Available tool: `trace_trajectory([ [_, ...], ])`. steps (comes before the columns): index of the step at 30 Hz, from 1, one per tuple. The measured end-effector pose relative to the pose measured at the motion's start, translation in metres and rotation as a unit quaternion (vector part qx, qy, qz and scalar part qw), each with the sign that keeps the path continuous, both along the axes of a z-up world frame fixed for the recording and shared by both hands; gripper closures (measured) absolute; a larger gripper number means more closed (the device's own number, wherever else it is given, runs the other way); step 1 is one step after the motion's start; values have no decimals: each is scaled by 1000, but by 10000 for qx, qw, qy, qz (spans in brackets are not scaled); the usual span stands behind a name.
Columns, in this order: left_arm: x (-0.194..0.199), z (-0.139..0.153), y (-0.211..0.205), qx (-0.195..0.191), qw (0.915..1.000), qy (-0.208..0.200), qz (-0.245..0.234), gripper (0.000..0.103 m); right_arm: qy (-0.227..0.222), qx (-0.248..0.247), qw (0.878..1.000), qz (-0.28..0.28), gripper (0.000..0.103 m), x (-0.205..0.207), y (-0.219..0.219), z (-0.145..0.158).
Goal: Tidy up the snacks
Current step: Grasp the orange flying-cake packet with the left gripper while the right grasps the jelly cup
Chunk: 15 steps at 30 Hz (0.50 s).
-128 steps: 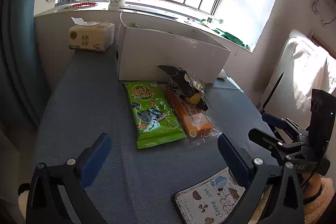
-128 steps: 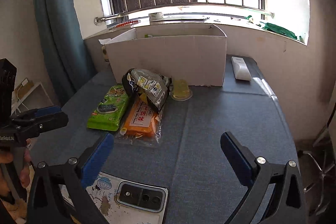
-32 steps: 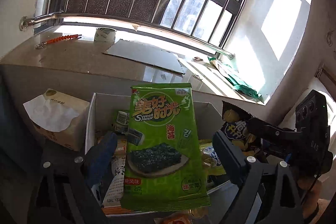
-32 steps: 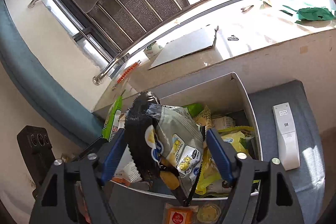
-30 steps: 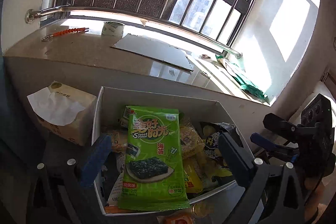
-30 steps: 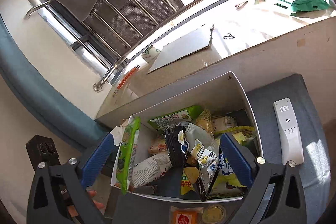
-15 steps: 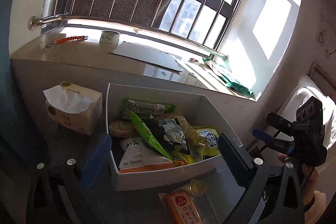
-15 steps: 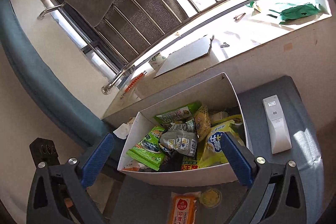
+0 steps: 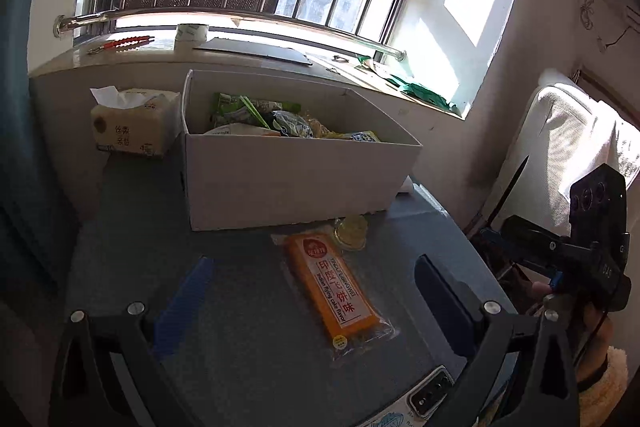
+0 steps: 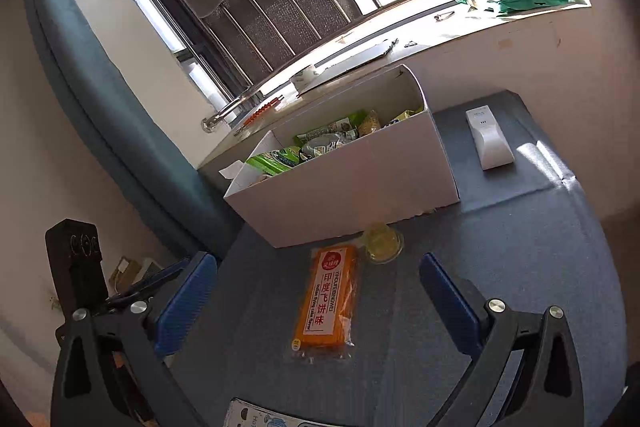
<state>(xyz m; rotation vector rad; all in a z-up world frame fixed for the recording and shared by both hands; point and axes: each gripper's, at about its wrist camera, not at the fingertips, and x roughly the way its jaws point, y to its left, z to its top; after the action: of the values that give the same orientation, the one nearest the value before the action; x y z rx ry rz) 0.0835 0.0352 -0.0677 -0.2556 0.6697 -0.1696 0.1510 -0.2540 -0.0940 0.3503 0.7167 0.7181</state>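
Blue-grey cloth covers the table (image 9: 248,343), which stands under a barred window. Both pairs of jaws are spread wide and hold nothing. Framed between the left gripper (image 9: 312,291) fingers — slightly toward its right finger — lies the orange cake packet (image 9: 334,291), flat on the cloth; the right gripper (image 10: 318,287) sees the same packet almost centred between its own fingers. Just beyond the packet's far end, touching or nearly so, sits a small yellow jelly cup (image 10: 383,242). Beyond that stands the white cardboard box (image 9: 296,183), already piled with green, grey and yellow snack bags. Out past the right gripper's right finger rests a white remote (image 10: 489,139); left of the box is a tissue pack (image 9: 130,125). Most of the sorting looks done — by this showing, only the packet and the cup remain outside the box.
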Motion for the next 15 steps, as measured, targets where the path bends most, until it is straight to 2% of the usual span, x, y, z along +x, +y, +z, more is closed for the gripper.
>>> trace_trajectory([
  [3,-8,-19,-7,-71,9997,218,-23,0,54,-116,9996,-241,0,-12,-10,-15],
  [8,-19,-29,-5,-176,9992,326,123,0,-47,-947,9954,-151,0,-18,5,-28],
  [15,-25,-32,-2,-40,9990,397,180,0,-16,-1700,9854,53,0,19,37,-40],
])
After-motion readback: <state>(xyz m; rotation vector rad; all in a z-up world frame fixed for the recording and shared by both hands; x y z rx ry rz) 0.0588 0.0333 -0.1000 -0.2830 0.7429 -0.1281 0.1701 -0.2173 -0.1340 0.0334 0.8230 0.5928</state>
